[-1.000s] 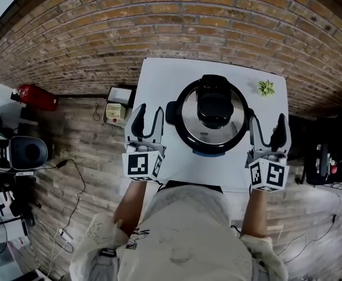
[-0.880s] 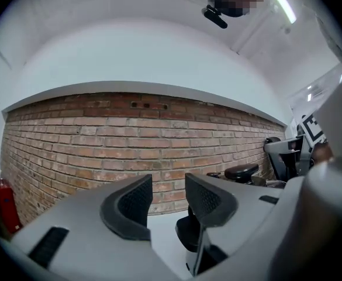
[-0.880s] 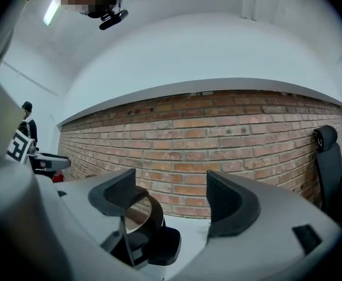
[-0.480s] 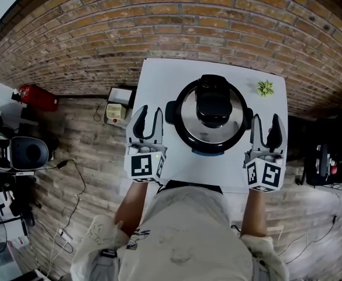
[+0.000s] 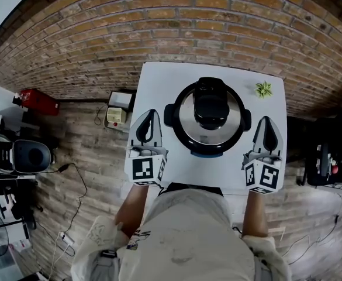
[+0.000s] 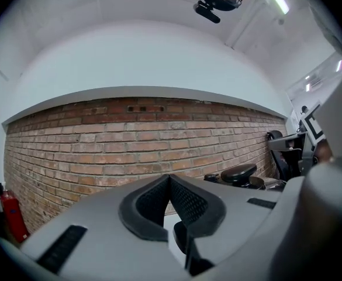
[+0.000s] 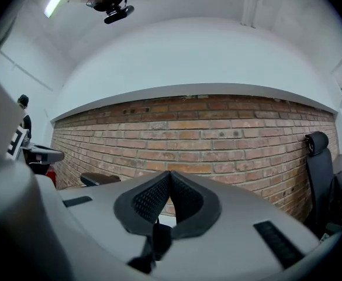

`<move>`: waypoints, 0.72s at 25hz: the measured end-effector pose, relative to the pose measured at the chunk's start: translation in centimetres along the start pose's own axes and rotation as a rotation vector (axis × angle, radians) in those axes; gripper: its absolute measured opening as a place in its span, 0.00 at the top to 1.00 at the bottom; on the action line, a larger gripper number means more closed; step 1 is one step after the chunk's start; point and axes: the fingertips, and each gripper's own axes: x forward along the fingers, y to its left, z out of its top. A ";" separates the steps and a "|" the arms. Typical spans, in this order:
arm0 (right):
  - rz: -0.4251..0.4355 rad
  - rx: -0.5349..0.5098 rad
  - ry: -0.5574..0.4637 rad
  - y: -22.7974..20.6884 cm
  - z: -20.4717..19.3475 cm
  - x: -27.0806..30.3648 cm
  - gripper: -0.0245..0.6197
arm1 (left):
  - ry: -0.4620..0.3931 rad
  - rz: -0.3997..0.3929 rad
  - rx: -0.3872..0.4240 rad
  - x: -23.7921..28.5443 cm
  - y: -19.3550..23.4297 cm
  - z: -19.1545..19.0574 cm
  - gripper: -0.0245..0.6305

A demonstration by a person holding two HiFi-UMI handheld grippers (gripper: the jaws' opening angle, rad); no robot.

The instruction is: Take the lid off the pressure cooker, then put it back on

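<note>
pressure cooker (image 5: 210, 117) on table (image 5: 159, 84) | plant (image 5: 264, 89) far-right corner | extinguisher (image 5: 37, 101) on floor (image 5: 95, 174)

1. In the head view, the lid (image 5: 210, 107) covers the pressure cooker (image 5: 208, 152), so I can't see inside the pot.
2. The person's torso (image 5: 188, 227) hides the near edge of the table (image 5: 159, 81).
3. The hands are hidden under the marker cubes (image 5: 146, 168) of the left gripper (image 5: 149, 112) and right gripper (image 5: 266, 119).
4. In the left gripper view, only the cooker's dark top shows at right; the gripper's body blocks the rest.
5. The small green thing (image 5: 265, 89) at the table's far right corner is too small for me to identify.
6. In the right gripper view, the chair (image 7: 317, 157) is cut off at the right.
</note>
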 end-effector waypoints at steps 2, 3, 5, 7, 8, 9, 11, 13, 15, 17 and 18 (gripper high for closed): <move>0.004 0.004 0.001 0.0 0.0 0.0 0.94 | -0.009 -0.004 0.000 0.0 -0.2 0.2 0.94; 0.005 0.004 0.001 -0.1 0.0 0.0 0.94 | -0.012 -0.005 -0.001 0.0 -0.3 0.3 0.94; 0.004 0.002 0.001 -0.1 0.0 0.1 0.94 | -0.018 -0.006 -0.001 0.1 -0.4 0.5 0.94; 0.004 0.001 0.001 -0.1 0.1 0.0 0.94 | -0.024 -0.009 -0.001 0.0 -0.5 0.6 0.94; 0.004 0.001 0.002 -0.1 0.1 0.0 0.94 | -0.026 -0.009 -0.001 0.0 -0.5 0.7 0.94; 0.005 0.000 0.002 -0.1 0.1 -0.1 0.94 | -0.028 -0.009 -0.001 0.0 -0.5 0.7 0.94; 0.006 -0.001 0.004 -0.1 0.1 -0.1 0.94 | -0.033 -0.007 -0.003 0.0 -0.5 0.8 0.94; 0.006 -0.003 0.004 0.0 0.2 -0.1 0.94 | -0.035 -0.006 -0.005 0.0 -0.4 0.9 0.94; 0.008 -0.008 0.001 0.0 0.3 -0.1 0.94 | -0.036 -0.006 -0.004 0.0 -0.4 0.9 0.94; 0.014 -0.016 0.006 0.0 0.1 0.0 0.94 | -0.037 -0.006 -0.004 0.0 -0.5 0.9 0.94; 0.017 -0.020 0.014 0.1 -0.1 0.1 0.94 | -0.038 -0.007 -0.005 0.0 -0.6 0.8 0.94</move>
